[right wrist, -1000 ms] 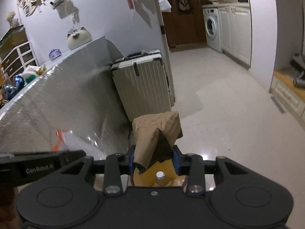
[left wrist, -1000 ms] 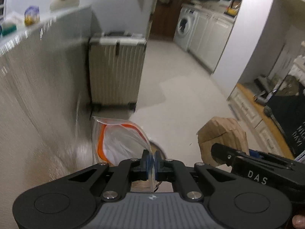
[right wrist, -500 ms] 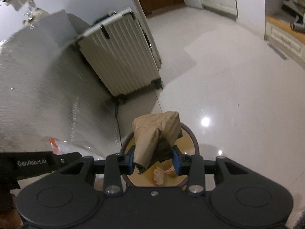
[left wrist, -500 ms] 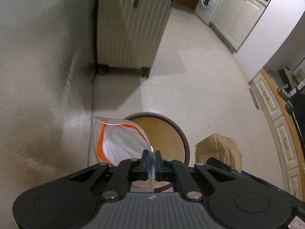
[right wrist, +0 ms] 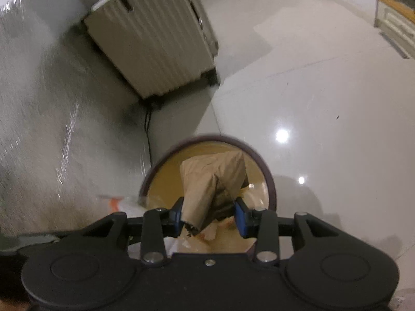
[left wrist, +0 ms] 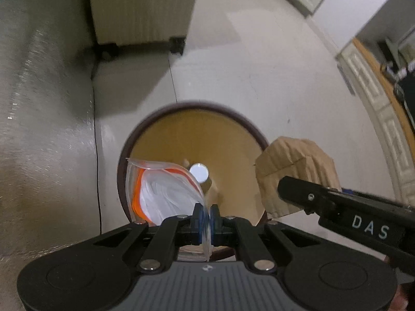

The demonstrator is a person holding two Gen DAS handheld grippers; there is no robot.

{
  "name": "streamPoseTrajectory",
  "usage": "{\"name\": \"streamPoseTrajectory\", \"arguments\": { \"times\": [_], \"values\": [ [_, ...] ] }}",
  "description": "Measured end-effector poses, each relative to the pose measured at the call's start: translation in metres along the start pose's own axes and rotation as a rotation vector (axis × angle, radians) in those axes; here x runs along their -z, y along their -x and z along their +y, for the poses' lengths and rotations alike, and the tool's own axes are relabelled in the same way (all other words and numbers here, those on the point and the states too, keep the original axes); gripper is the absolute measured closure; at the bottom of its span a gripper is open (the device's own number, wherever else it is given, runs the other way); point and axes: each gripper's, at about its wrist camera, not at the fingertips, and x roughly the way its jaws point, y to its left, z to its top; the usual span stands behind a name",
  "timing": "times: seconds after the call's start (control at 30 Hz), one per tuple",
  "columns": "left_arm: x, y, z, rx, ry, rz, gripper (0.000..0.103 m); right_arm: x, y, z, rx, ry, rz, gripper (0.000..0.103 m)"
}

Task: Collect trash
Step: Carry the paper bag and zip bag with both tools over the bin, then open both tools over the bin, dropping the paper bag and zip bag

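My left gripper (left wrist: 204, 216) is shut on a clear plastic zip bag (left wrist: 166, 190) with an orange strip and white contents, held over the round trash bin (left wrist: 197, 134). The bin has a dark rim and a tan inside with some trash at the bottom. My right gripper (right wrist: 208, 216) holds a crumpled brown paper bag (right wrist: 212, 178) over the bin (right wrist: 269, 178); its jaws look slightly spread and the bag touches mainly the left pad. The paper bag also shows in the left wrist view (left wrist: 293, 171).
A cream ribbed suitcase (right wrist: 155, 41) stands on the floor behind the bin, also in the left wrist view (left wrist: 140, 7). A silver foil-covered surface (left wrist: 39, 119) runs along the left. A thin dark cable (right wrist: 148, 129) runs down beside it. Glossy white floor (right wrist: 324, 98) lies to the right.
Both grippers tilted down and moved over the bin, which now fills the middle of both views. The right jaws have spread a little around the paper bag.
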Motion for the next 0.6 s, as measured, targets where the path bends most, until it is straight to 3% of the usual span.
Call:
{"name": "streamPoseTrajectory", "arguments": {
  "times": [0.2,0.6],
  "values": [
    [-0.004,-0.029,-0.002,-0.017,-0.074,0.05,0.098,-0.001,-0.027,-0.008,0.003,-0.035,0.083,0.062],
    [-0.006,-0.043,0.009,-0.014,-0.054,0.067,0.097,-0.002,-0.056,-0.01,-0.006,-0.057,0.142,0.059]
  ]
}}
